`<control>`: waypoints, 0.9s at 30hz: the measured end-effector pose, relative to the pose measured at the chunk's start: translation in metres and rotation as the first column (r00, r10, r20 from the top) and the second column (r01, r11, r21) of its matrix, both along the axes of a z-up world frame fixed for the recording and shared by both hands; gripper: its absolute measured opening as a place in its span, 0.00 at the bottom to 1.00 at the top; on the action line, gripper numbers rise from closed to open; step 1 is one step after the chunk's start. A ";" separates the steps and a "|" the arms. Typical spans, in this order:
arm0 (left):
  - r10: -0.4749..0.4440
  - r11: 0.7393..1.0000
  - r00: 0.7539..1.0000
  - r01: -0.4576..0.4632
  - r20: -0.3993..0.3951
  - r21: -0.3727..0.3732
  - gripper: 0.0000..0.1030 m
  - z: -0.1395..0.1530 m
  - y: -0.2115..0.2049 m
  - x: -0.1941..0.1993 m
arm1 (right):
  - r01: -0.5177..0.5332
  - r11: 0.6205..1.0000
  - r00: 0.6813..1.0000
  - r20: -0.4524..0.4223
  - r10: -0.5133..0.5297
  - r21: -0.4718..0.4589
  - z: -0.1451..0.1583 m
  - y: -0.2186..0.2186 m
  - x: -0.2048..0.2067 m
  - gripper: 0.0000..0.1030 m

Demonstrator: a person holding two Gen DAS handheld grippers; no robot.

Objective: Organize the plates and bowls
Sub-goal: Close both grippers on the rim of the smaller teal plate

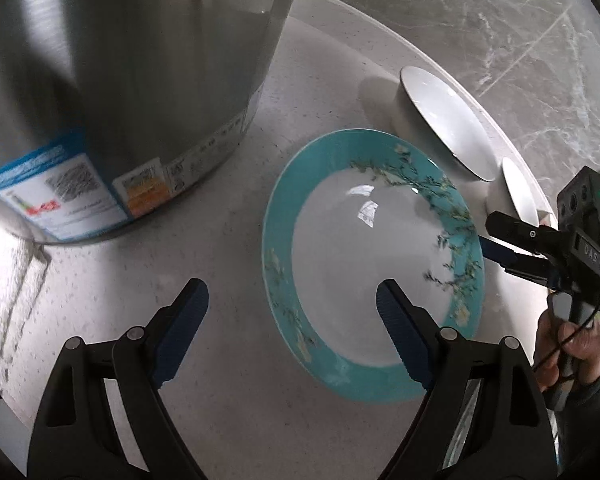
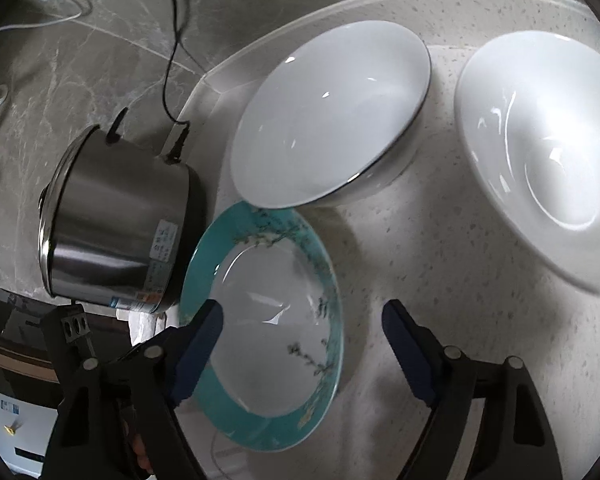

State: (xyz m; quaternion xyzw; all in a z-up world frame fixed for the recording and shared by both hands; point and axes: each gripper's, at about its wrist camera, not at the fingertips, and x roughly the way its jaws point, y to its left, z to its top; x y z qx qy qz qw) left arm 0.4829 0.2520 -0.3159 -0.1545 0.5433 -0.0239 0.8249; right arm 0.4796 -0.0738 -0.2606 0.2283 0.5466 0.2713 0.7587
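Note:
A teal-rimmed plate (image 1: 360, 248) with a flower-branch pattern lies flat on the speckled counter (image 1: 240, 400). My left gripper (image 1: 292, 308) hangs open above the plate's near-left rim, one finger over the plate and the other over bare counter. At the plate's right edge, my right gripper (image 1: 490, 236) comes in, held by a hand. In the right wrist view the right gripper (image 2: 304, 332) is open and straddles the plate (image 2: 268, 312), touching nothing. A white bowl (image 2: 328, 128) stands just behind the plate, with a white deep plate (image 2: 540, 152) to its right.
A steel pot (image 1: 120, 80) with labels stands close to the plate's left, its black cord (image 2: 168, 40) trailing over the counter edge. A white towel (image 1: 8, 300) lies at the near left. The rounded counter edge runs behind the bowls, with dark marble floor (image 1: 500, 20) beyond.

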 end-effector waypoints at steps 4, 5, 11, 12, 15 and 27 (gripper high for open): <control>-0.018 1.000 0.999 0.018 -0.030 -0.008 0.62 -0.009 -0.006 0.009 | -0.030 0.999 0.999 -0.023 0.029 -0.021 -0.007 0.004 0.008 0.69; -0.018 1.000 0.999 0.017 -0.037 -0.013 0.62 -0.011 -0.007 0.012 | -0.035 0.999 0.999 -0.030 0.034 -0.020 -0.008 0.004 0.008 0.69; -0.028 0.998 0.998 0.025 -0.055 -0.056 0.53 -0.018 -0.005 0.020 | -0.055 0.998 0.997 -0.051 0.054 -0.019 -0.012 0.002 0.012 0.62; -0.028 0.998 0.998 0.024 -0.057 -0.059 0.47 -0.019 -0.004 0.022 | -0.059 0.998 0.997 -0.053 0.057 -0.025 -0.012 0.001 0.013 0.61; -0.034 0.998 0.998 0.031 -0.058 -0.054 0.39 -0.019 -0.004 0.024 | -0.074 0.996 0.995 -0.066 0.070 -0.046 -0.013 0.003 0.012 0.57; 0.004 0.999 0.999 -0.006 -0.040 -0.034 0.13 -0.023 0.001 0.015 | -0.102 0.991 0.990 -0.108 0.092 -0.085 -0.024 0.009 0.009 0.08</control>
